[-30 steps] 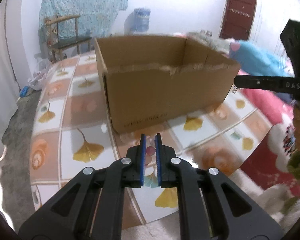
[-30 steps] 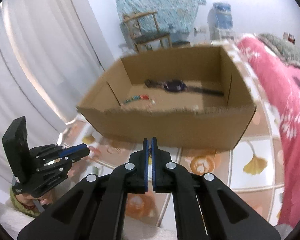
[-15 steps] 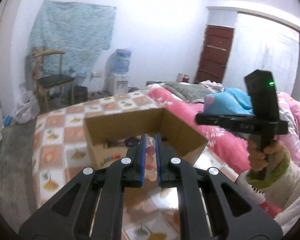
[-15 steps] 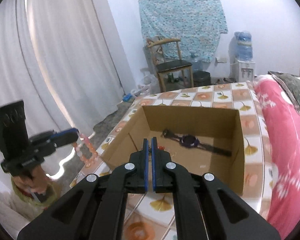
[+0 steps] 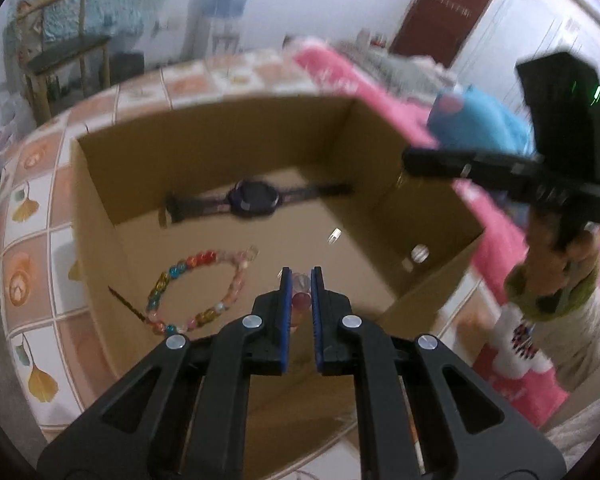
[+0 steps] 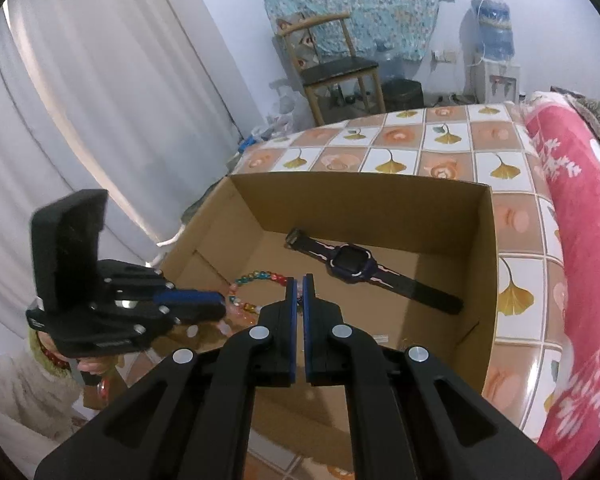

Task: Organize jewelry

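- The left gripper (image 5: pixel 299 289) pinched a string of pale pink beads (image 5: pixel 300 300) between its blue pads, the jaws kept narrow so the strand would not slip; most of the strand hung below and was hidden from its own camera.
- It pointed steeply down over the near part of the open cardboard box (image 5: pixel 96 216), which reads as lining up a drop into it.
- Just ahead and to the left of that gripper, a bracelet of coloured beads (image 5: pixel 198 286) lay in a loop on the box floor; further ahead, near the far wall, a dark watch (image 5: pixel 254 199) lay flat with its strap stretched out. Both seem to have been sorted already.
- The right gripper (image 6: pixel 299 282) was pressed together with nothing between its pads, also tilted down toward the box, apparently only waiting.
- From the right wrist view, the left gripper (image 6: pixel 204 300) sat low to the left at the box's near corner, with pink beads (image 6: pixel 236 316) trailing from its tip.
- From the left wrist view, the right gripper (image 5: pixel 424 162) was up and to the right, above the box's right wall, gripped by a hand (image 5: pixel 560 248) in a pale fuzzy sleeve with a green cuff.
- The box stood on a bed covered with a tiled leaf-pattern sheet (image 6: pixel 440 148), a red blanket (image 6: pixel 580 220) beside it on the right.
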